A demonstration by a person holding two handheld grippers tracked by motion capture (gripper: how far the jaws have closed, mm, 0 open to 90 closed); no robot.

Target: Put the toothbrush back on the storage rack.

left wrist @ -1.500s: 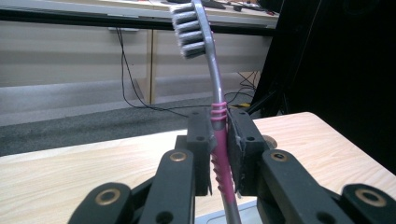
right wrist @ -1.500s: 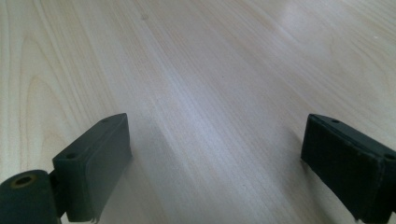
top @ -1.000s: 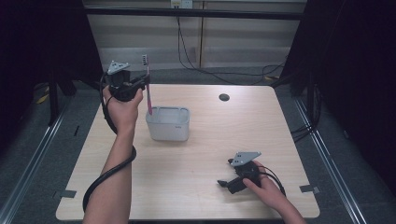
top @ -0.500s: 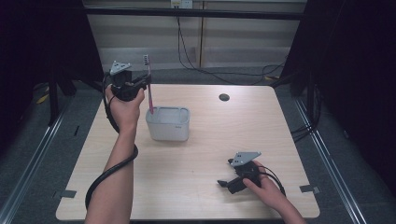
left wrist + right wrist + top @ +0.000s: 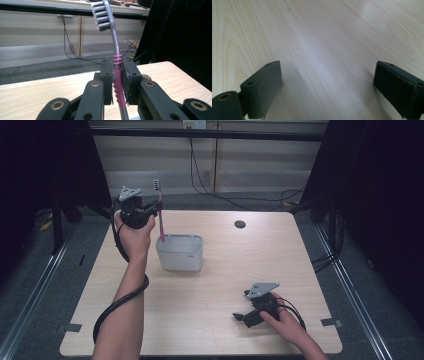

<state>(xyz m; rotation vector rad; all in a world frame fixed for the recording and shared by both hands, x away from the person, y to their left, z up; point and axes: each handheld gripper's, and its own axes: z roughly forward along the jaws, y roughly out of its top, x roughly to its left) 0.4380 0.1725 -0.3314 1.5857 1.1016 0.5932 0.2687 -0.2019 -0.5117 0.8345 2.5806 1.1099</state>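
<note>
My left gripper (image 5: 155,211) is raised over the table's far left and is shut on a pink toothbrush (image 5: 160,224). The brush stands nearly upright, bristles up, and its lower tip hangs at the left rim of a pale grey bin (image 5: 181,261). In the left gripper view, the toothbrush (image 5: 117,72) is pinched by its pink ribbed grip in the left gripper (image 5: 117,83), and the grey neck and bristles rise above. My right gripper (image 5: 244,316) rests low on the table at the front right, open. The right gripper (image 5: 329,85) has bare wood between its jaws.
The light wooden table (image 5: 240,265) has a small black round spot (image 5: 240,224) near its far edge. Cables run along the floor and wall behind. Metal rails flank both sides of the table. A cable loops from my left gripper under the forearm.
My left gripper and the toothbrush have drifted slightly right, toward the bin. The right gripper has not moved.
</note>
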